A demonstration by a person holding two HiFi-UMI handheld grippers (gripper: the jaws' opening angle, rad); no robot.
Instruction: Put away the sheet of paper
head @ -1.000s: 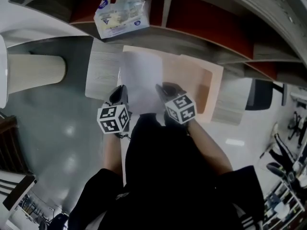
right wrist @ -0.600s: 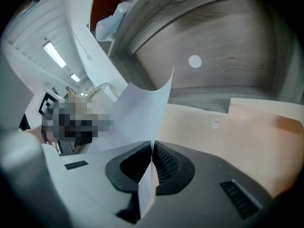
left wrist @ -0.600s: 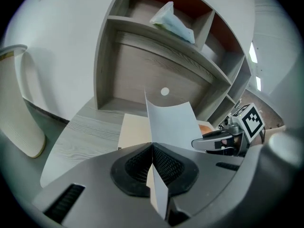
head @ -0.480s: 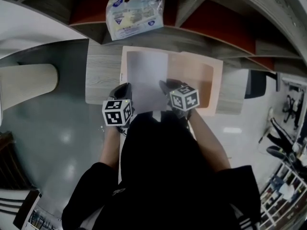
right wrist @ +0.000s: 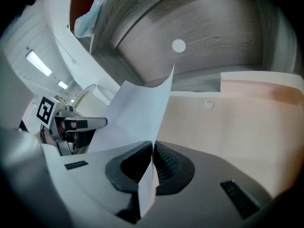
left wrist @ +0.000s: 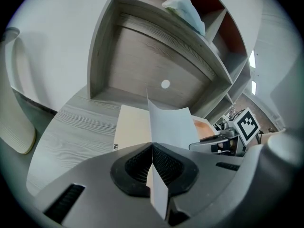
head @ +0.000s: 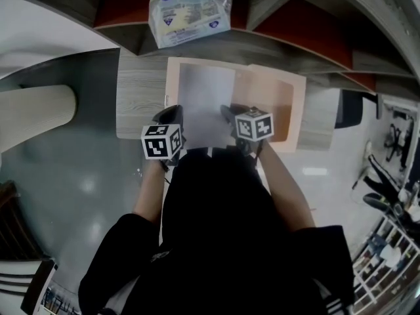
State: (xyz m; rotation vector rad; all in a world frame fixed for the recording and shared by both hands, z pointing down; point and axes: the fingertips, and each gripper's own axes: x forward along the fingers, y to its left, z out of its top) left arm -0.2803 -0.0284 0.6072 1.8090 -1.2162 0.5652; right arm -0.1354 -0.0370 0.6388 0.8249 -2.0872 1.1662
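Thin white sheet of paper (head: 207, 100) is held centre frame over a pale peach flat folder (head: 289, 110), clamped at its near corners by left gripper (left wrist: 152, 151) and right gripper (right wrist: 152, 153); placing step judged in hand, flat set-down then release needed.

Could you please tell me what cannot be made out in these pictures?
- Head view: the near corners of the sheet of paper are hidden under the marker cubes.
- Every view: whether the sheet touches the folder below it is unclear.
- Head view: the print on the tissue pack is too small to read.
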